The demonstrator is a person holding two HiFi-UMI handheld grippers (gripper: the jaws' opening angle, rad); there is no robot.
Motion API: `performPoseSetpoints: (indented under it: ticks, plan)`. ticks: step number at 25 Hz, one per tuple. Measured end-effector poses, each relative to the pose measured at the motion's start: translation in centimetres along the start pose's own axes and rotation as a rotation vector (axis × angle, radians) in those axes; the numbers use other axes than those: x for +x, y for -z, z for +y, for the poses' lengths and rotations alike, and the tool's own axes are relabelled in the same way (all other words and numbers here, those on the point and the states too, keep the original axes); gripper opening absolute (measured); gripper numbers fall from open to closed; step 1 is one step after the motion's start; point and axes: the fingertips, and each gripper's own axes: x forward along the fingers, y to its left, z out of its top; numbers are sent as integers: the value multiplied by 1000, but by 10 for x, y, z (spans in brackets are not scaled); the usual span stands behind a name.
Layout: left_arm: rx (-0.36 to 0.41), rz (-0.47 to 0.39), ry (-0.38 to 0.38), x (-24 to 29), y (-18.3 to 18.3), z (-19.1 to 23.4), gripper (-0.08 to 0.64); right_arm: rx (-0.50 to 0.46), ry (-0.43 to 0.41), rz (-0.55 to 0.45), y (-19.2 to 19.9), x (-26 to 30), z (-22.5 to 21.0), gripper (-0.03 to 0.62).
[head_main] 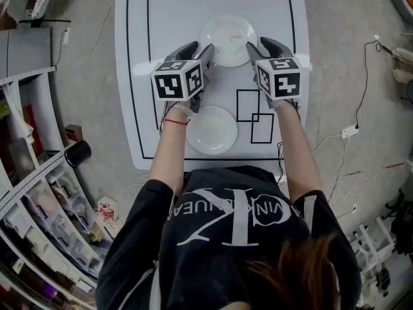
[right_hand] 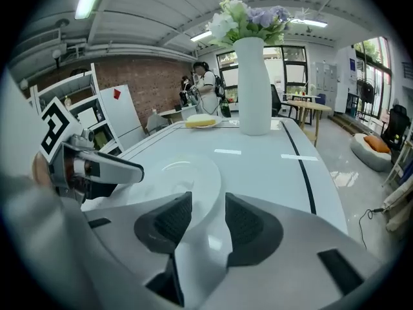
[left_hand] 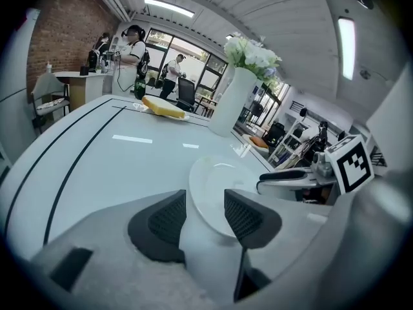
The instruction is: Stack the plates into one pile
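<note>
Two white plates lie on the white table (head_main: 139, 76). The far plate (head_main: 227, 39) sits between my two grippers; the near plate (head_main: 211, 130) lies closer to the person, under the left wrist. My left gripper (head_main: 199, 51) stands open at the far plate's left rim, and in the left gripper view (left_hand: 205, 215) that plate (left_hand: 216, 183) runs into the gap between the pads without either pressing on it. My right gripper (head_main: 263, 48) is open at the right rim. In the right gripper view (right_hand: 208, 218) the plate (right_hand: 174, 173) lies just ahead and to the left.
A tall white vase of flowers (right_hand: 253, 86) and a yellow object (left_hand: 162, 106) stand at the table's far end. Black rectangles (head_main: 253, 113) are drawn on the table beside the near plate. Shelving (head_main: 39, 192) flanks the left, and cables (head_main: 348, 131) lie on the floor.
</note>
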Motion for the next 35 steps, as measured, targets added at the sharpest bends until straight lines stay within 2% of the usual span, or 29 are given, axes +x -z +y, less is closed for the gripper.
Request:
performPoseSetpoints:
  ticks: [3,8,11,13,16,20,24,35]
  plan:
    - [4,41,-9,4,2,0,181,-10,-12,31,0,4,2,161]
    - [57,94,-20,8,8,-4,187,-12,-39,64,0,9,7,152]
    - [-27,78,-4,5,8,-2,192,-31,-51,62,1,9,12,146]
    - [-61,74,-15,2,7,1,161,-34,-48,48,1,6,14,144]
    - [-35,73,-59,-5,9,5,109,10,-32,-1,-1,-1,15,120]
    - [-19,27,-78,-20,7,8,73,34,5,-63,-2,-11,23,89]
    - [13,2,-83,-38,7,13,69,22,32,-112,-7,-21,39,74]
    - [15,-60,-37,-106,19,14,74,44,45,-182,3,-63,99,64]
